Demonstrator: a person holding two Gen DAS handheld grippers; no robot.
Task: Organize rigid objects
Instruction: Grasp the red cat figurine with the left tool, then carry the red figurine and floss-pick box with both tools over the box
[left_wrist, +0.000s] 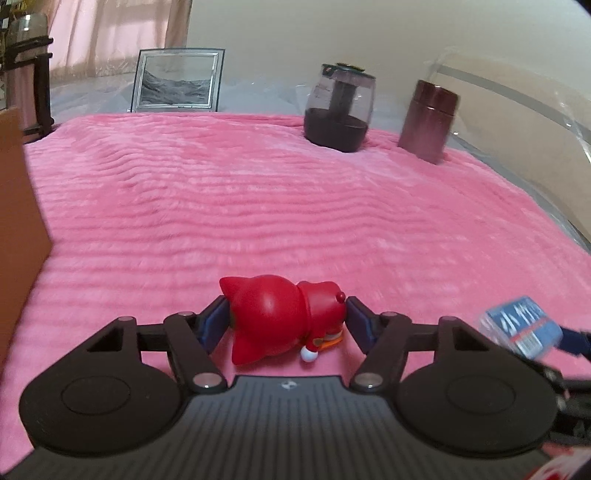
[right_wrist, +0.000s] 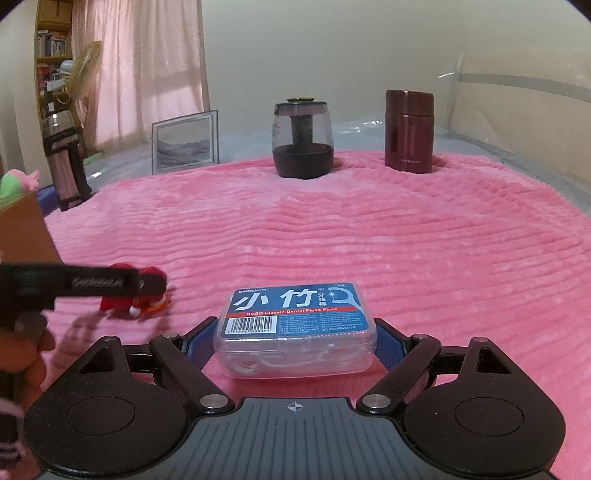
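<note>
Early on: left gripper (left_wrist: 286, 317) pinching red cat figurine (left_wrist: 284, 314) lower centre, right gripper (right_wrist: 295, 339) clamped on floss-pick box (right_wrist: 295, 325); both still on pink blanket (left_wrist: 258, 203), unplaced.

We see a glossy red plastic cat-eared figurine (left_wrist: 280, 317) with a white pom-pom and an orange patch between our left blue pads. Between our right pads, a clear plastic floss-pick box (right_wrist: 295, 328) carries a blue label, white lettering, a red stripe and a black barcode. Beneath lies a ribbed pink plush blanket (right_wrist: 406, 240).
</note>
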